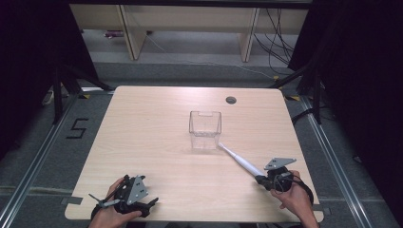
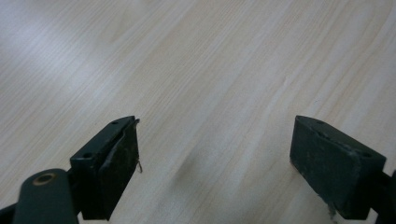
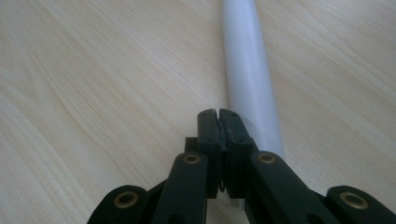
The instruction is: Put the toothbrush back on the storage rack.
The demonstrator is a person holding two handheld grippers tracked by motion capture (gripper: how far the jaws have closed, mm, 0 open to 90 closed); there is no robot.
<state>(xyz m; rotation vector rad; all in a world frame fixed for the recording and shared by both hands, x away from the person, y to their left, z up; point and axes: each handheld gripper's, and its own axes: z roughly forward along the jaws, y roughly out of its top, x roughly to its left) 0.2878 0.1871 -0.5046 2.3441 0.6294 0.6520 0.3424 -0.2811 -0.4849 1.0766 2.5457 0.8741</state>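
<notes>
My right gripper (image 3: 219, 114) sits pressed together beside the white electric toothbrush (image 1: 240, 161), left gripper (image 2: 215, 154) spread idle; looks light, stiff, slick, so I'd pinch mid-handle.

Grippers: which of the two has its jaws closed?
The right gripper, beside the white stick: its jaws meet with no gap. The left gripper has its jaws spread wide over bare table.

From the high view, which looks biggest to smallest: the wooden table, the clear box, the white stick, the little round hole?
1. The table, by far.
2. The clear box.
3. The white stick: longer than the box is wide but much thinner, so these two are close.
4. The round hole.
</notes>
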